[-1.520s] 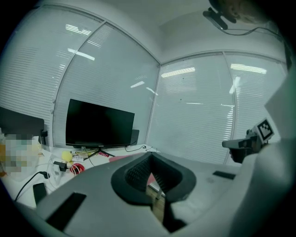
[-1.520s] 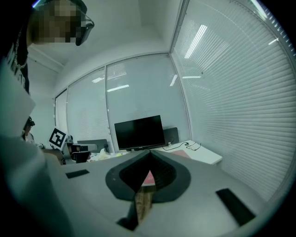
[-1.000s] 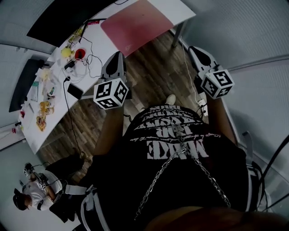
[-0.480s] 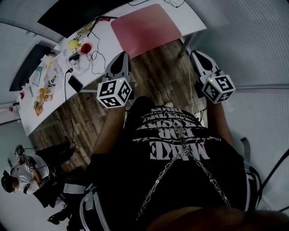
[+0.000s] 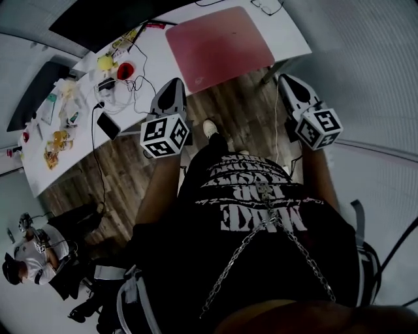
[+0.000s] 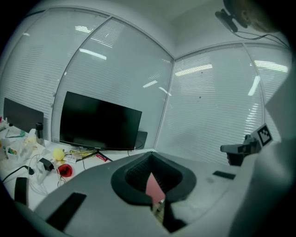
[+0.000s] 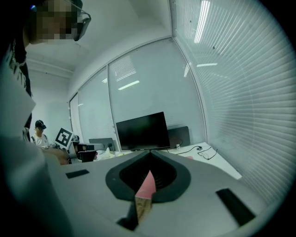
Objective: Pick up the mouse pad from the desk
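The pink mouse pad (image 5: 219, 45) lies flat on the right part of the white desk (image 5: 150, 65), its near edge along the desk's front. My left gripper (image 5: 173, 85) hangs shut and holding nothing over the wooden floor, just short of the desk edge and left of the pad's near corner. My right gripper (image 5: 285, 79) is likewise shut with nothing in it, off the desk's right front corner. In the left gripper view the pad (image 6: 153, 187) shows as a pink sliver past the left gripper (image 6: 150, 155). The right gripper view shows the pad (image 7: 147, 184) beyond the right gripper (image 7: 149, 152).
A black monitor (image 5: 98, 19) stands at the desk's back. Cables, a yellow ball (image 5: 105, 62), a red object (image 5: 124, 68) and a phone (image 5: 108, 124) crowd the desk's left. Glasses (image 5: 266, 6) lie behind the pad. Another person (image 5: 26, 274) sits at lower left.
Both grippers have moved forward toward the desk and a little down. More of the mouse pad and desk is in the head view. Both stay shut.
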Motion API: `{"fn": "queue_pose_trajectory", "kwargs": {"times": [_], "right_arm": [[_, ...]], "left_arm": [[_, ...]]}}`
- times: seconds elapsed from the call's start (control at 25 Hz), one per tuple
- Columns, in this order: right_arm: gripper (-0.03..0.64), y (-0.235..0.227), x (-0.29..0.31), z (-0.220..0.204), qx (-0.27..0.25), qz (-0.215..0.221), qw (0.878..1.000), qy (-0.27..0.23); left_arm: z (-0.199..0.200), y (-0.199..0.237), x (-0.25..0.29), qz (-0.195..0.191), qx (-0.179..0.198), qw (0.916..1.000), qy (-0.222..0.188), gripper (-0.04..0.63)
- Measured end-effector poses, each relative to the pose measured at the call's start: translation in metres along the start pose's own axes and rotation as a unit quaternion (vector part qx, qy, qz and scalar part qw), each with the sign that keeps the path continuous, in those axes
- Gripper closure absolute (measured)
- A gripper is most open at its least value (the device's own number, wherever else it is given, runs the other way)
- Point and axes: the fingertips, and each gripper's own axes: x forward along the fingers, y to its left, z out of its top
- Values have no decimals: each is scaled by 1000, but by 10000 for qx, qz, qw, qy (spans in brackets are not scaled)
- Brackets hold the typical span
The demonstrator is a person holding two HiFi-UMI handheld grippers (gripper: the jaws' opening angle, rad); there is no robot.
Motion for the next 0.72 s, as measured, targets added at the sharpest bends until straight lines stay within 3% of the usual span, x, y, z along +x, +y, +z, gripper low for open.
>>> {"fn": "queue_pose_trajectory", "kwargs": {"times": [0.28,0.56,0.72], "right_arm": [[617,-31,61,32,-138,-299,9995,27],[617,-34,118,54,-252,-346,9991,-28],[617,-38,139,55,-364,-363,9986,135]], "left_arm": [[32,34,68,-111,385,9992,-43,589],[49,77,113,-267,156,9995,-68,589],[44,102,128,-150,55,9999,2,589]]}}
